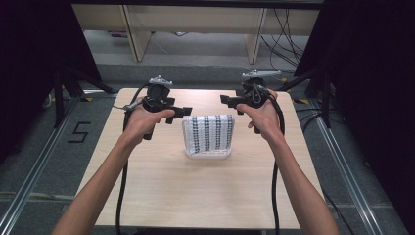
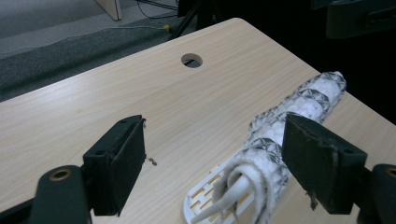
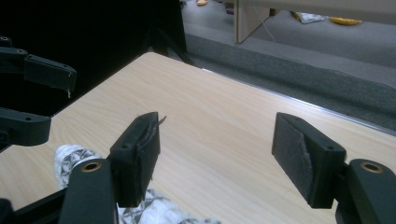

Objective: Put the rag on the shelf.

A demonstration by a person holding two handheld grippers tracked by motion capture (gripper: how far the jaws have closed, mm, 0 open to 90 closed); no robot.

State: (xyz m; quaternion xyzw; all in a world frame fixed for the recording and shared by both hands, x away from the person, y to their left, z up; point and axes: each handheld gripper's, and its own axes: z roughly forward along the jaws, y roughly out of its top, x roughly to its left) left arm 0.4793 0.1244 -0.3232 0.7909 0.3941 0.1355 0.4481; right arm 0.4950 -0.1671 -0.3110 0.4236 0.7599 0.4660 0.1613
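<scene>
From the high view, my left gripper (image 1: 182,111) and right gripper (image 1: 226,100) hang at mid-frame, either side of the patterned cloth (image 1: 209,133) draped over a white rack (image 1: 208,155) at the counter's (image 1: 195,196) centre. My left gripper view adds a round hole (image 2: 192,60) in the counter at upper centre and the rack's slats at the bottom edge. Both sets of fingers (image 2: 116,163) are spread, pinching nothing. A "5" (image 1: 79,132) marks the floor at left. The rack's shape stays mostly hidden under the cloth.
</scene>
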